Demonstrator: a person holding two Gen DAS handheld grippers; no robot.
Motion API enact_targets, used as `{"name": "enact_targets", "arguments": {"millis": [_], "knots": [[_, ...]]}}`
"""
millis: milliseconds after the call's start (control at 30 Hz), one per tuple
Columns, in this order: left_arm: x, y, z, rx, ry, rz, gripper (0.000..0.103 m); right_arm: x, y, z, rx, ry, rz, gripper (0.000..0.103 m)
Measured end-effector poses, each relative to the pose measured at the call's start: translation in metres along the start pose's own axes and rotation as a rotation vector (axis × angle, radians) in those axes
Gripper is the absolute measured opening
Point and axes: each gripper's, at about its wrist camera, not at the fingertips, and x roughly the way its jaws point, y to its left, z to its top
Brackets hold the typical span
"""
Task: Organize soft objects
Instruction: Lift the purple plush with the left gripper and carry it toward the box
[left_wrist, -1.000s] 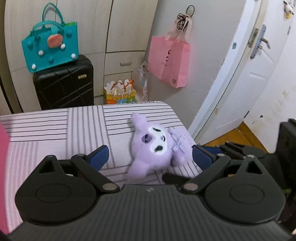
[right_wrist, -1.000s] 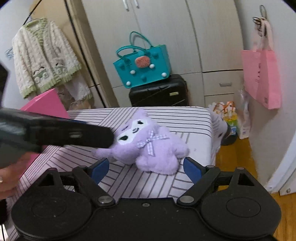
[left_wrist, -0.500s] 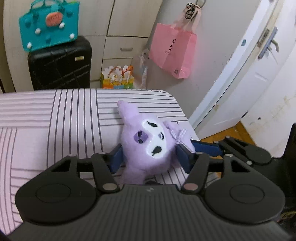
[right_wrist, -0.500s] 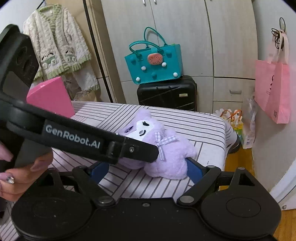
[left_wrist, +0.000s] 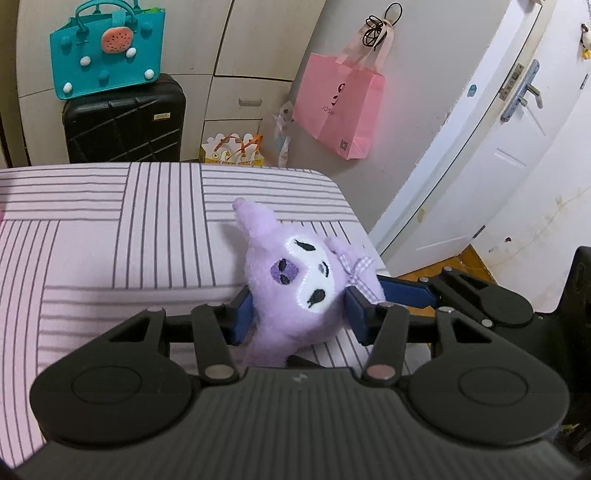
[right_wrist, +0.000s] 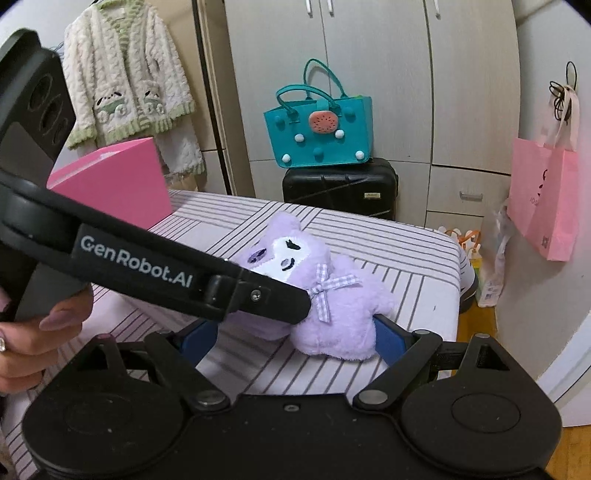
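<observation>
A purple plush toy (left_wrist: 295, 280) with a white face and a checked bow lies near the right edge of the striped bed (left_wrist: 110, 240). My left gripper (left_wrist: 299, 314) is closing, its blue pads pressing both sides of the toy's head. In the right wrist view one of its fingers (right_wrist: 258, 295) crosses in front of the plush toy (right_wrist: 343, 314). My right gripper (right_wrist: 295, 338) is open, its pads on either side of the toy's body without touching it. A finger of it (left_wrist: 406, 291) shows behind the toy in the left wrist view.
A pink box (right_wrist: 118, 184) stands on the bed's far left. Beyond the bed are a black suitcase (left_wrist: 125, 122) with a teal bag (left_wrist: 107, 51) on top, a pink paper bag (left_wrist: 340, 107) on the wall and a white door (left_wrist: 498, 147). A hand (right_wrist: 37, 332) holds the left gripper.
The left gripper moved in and its jaws closed from wide open onto the toy's head. The right gripper edged closer to the toy's body and stayed open.
</observation>
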Motion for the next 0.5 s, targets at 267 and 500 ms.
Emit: {"name": "enact_targets", "arguments": {"millis": [267, 500], "knots": [[-0.021, -0.003, -0.023, -0.006, 0.001, 0.006, 0.053, -0.018, 0.025, -0.008, -0.021, 0.017, -0.012, 0.092], [-0.040, -0.004, -0.043, -0.022, 0.039, 0.032, 0.053, -0.028, 0.057, -0.018, -0.072, 0.056, -0.039, 0.092]]}}
